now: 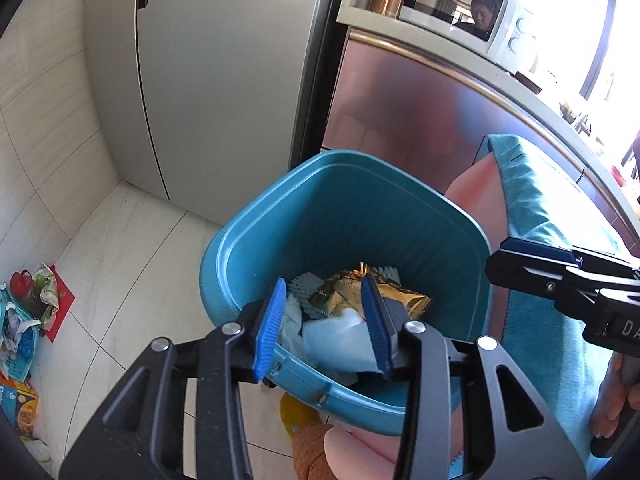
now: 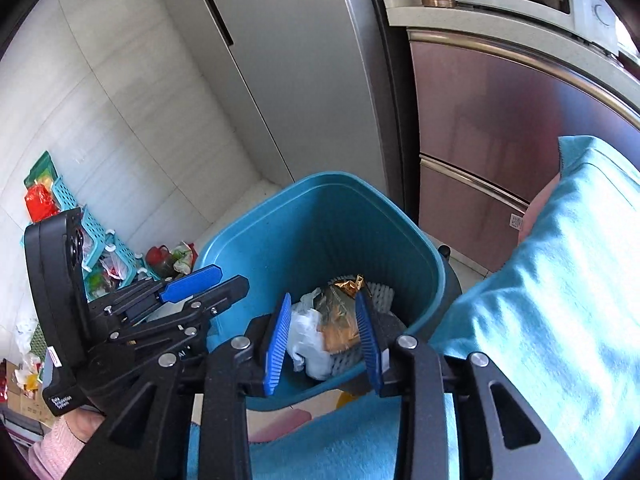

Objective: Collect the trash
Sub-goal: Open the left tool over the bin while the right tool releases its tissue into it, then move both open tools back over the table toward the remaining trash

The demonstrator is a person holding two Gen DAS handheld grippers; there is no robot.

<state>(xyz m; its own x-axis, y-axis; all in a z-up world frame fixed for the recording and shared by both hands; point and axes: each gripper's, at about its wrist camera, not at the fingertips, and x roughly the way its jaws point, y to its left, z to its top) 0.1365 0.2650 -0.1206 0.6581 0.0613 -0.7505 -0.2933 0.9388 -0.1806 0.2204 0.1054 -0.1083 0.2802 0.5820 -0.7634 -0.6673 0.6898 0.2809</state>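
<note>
The fridge (image 1: 224, 80) fills the back of both views, its door seam running top to bottom; its top and base are cut off. Right of it stands a pinkish steel cabinet (image 2: 500, 120) with a microwave (image 1: 460, 12) on the counter above, only partly in frame.

The teal bin (image 1: 280, 248) stands upright on the tiled floor (image 1: 120, 264), mouth up and tipped toward the cameras by the steep downward look. Its near rim is hidden behind the gripper frames. A teal towel (image 2: 560, 260) lies to its right over something pink, which is mostly covered.

The trash lies in the bottom of the bin: a gold wrapper (image 2: 340, 320), long axis running from the near side toward the far wall, with its crimped end pointing to the back; white crumpled paper (image 2: 308, 340) just left of it, touching; and a pale ribbed piece (image 1: 308, 286) under both, too covered to identify.

The left gripper (image 1: 324, 324) hangs over the bin's near edge, blue pads spread apart with nothing pinched between them. The right gripper (image 2: 324, 336) is over the bin too, its jaws likewise parted and empty; the trash seen between the pads lies lower down.

By the wall on the left sit a teal basket (image 2: 116, 240) and loose bags, blurred and partly hidden.
</note>
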